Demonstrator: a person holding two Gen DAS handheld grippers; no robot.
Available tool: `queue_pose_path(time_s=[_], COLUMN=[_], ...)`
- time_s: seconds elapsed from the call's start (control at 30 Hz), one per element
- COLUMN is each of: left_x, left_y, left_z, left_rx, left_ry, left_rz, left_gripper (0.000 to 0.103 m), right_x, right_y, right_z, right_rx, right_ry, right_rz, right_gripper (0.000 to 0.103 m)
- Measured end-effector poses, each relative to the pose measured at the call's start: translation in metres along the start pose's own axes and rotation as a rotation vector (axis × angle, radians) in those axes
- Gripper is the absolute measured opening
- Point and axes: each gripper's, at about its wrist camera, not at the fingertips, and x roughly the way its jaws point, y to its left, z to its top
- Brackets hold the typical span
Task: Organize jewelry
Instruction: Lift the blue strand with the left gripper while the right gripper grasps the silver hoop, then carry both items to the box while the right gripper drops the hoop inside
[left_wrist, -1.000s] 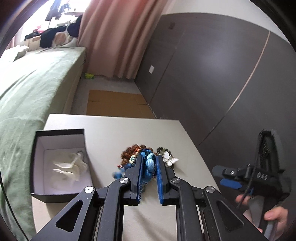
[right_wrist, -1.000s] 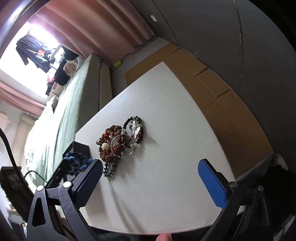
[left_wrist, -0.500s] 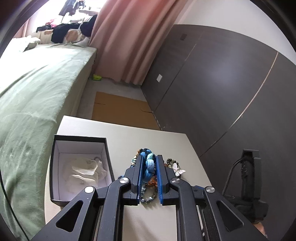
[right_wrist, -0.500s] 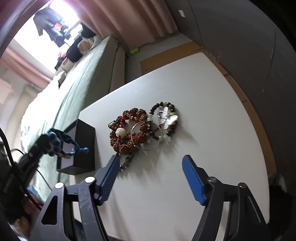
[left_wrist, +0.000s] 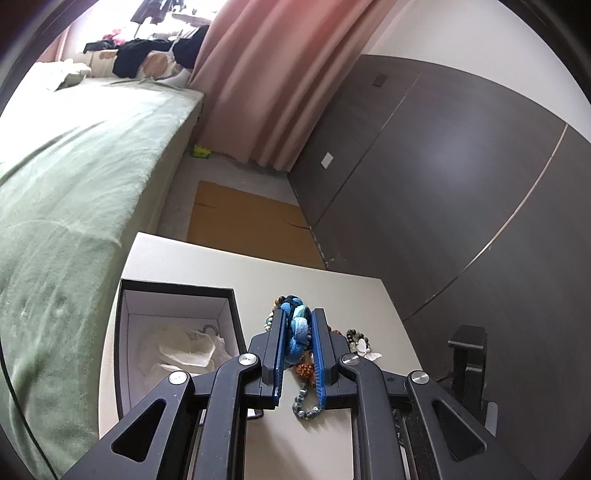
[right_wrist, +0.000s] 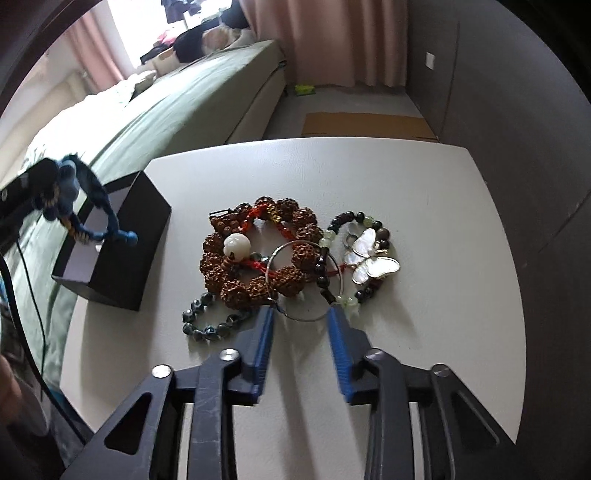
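Note:
My left gripper (left_wrist: 298, 314) is shut on a blue woven bracelet (left_wrist: 296, 328) and holds it in the air above the white table, right of the open black box (left_wrist: 176, 291). The bracelet also shows at the left of the right wrist view (right_wrist: 70, 195), hanging over the box (right_wrist: 122, 258). My right gripper (right_wrist: 301, 312) is open and low over the table, its tips at the near edge of a thin wire hoop (right_wrist: 303, 280). A brown seed-bead bracelet (right_wrist: 258, 254), a dark bead bracelet (right_wrist: 210, 325) and a butterfly bracelet (right_wrist: 373, 258) lie in a heap.
The box holds crumpled white paper (left_wrist: 184, 347) and a small beaded piece (left_wrist: 210, 328). A green bed (left_wrist: 66, 192) runs along the table's left side. A dark panelled wall (left_wrist: 443, 184) stands to the right. Cardboard (left_wrist: 247, 221) lies on the floor beyond the table (right_wrist: 424, 184).
My left gripper has lifted the blue bracelet off the heap and higher above the table. My right gripper has swung round, come down to the heap and narrowed its opening around the wire hoop's edge.

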Motion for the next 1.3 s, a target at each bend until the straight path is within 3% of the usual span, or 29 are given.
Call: queue_pose_path(time_s=[0.43,0.5,0.6,0.9,1.3], left_x=[-0.011,-0.016,-0.023,-0.045,-0.075], left_y=[0.011,0.011,0.013,0.024,0.045], left_z=[0.003,0.003,0.004,0.008,0.015], left_rx=[-0.038,-0.038,-0.044,-0.073,-0.13], left_ry=[-0.014,-0.021,-0.031,-0.065,-0.119], left_rz=[0.009,0.009,0.011,0.017,0.02], left_gripper=[0.014,0.014,0.014,0.014,0.014], right_x=[0.006,0.01,0.004,-0.036,-0.064], right_y=[0.027,0.028,0.018,0.002,0.037], right_z=[0.003,0.003,0.004,0.001,0.018], right_rx=[-0.158,-0.159,-0.082,0.072,0.108], right_ry=[-0.025,-0.023,-0.031,-0.118,-0.215], right_rz=[-0.061,-0.057,-0.006,0.133,0.317], right_gripper=[0.017,0.01,0.004,0.004,0.004])
